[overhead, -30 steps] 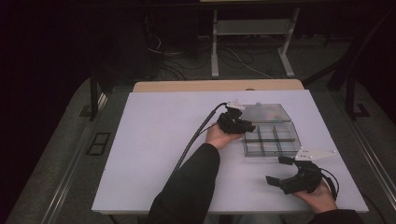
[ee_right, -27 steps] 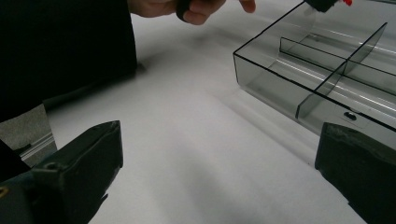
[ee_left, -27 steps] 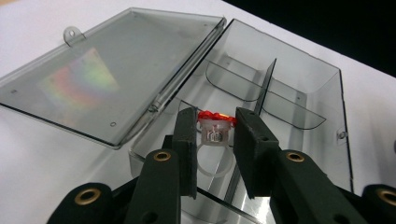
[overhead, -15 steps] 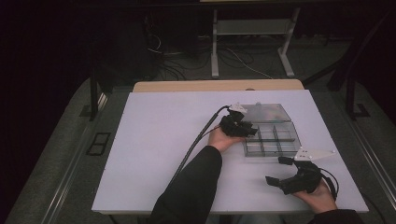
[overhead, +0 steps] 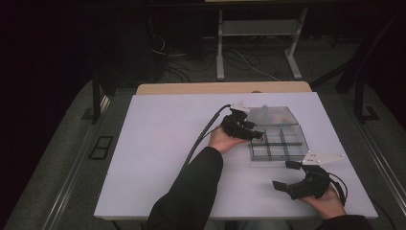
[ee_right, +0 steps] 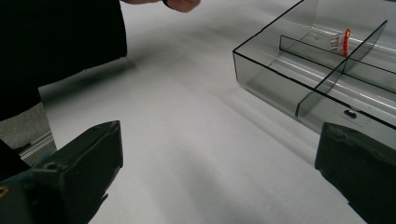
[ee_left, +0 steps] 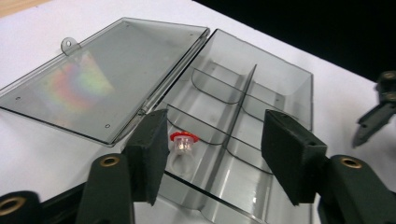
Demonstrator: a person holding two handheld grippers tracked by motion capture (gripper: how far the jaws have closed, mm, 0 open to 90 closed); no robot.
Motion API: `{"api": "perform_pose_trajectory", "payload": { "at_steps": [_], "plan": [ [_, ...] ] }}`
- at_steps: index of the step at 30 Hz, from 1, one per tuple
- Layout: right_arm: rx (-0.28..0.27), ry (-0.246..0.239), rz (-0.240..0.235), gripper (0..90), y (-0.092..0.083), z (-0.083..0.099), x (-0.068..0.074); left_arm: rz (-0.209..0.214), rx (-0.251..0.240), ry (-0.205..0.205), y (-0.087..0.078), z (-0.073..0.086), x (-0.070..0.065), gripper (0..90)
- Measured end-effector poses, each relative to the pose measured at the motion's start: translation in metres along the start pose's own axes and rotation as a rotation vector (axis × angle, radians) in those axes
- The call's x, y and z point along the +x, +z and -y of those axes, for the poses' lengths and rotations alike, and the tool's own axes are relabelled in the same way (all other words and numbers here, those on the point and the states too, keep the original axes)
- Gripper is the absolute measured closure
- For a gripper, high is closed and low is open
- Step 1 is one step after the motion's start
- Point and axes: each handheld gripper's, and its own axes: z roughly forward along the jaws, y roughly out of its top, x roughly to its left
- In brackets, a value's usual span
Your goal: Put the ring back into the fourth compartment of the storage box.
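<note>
While the left tongs (ee_left: 212,163) hang over the near-left corner of the clear smoky plastic box (overhead: 277,141), their jaws have just been opening and now stand apart with nothing pinched. Below them a tiny see-through bulb with a red cap (ee_left: 183,144) sits in that corner compartment. Flat lid (ee_left: 105,77) lies flipped open on the far side. Right tongs (overhead: 288,178) rest wide and empty, near right on the matte white bench (overhead: 163,143). Dark room behind, cables on the floor (overhead: 191,64).

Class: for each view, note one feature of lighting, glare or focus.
High view: bright white table, black surroundings. Left gripper view: rainbow glare on the clear plastic box lid; near fingers soft. Right gripper view: dark blurred fingers, shadow beneath the sleeve.
</note>
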Motion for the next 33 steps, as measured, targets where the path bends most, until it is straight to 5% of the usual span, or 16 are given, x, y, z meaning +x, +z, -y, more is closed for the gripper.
{"api": "perform_pose_trajectory", "payload": {
  "at_steps": [11,21,33],
  "plan": [
    [-0.001,0.001,0.001,0.3,0.000,0.000,0.000,-0.047,0.021,0.021,-0.029,-0.007,-0.007,21.9],
    [-0.005,0.004,0.002,0.3,0.000,0.000,0.000,-0.053,0.021,-0.026,-0.057,-0.005,-0.006,0.0],
    [-0.007,0.001,0.009,0.3,0.000,0.000,0.000,-0.100,-0.008,-0.036,-0.101,0.010,-0.015,0.0]
  ]
}}
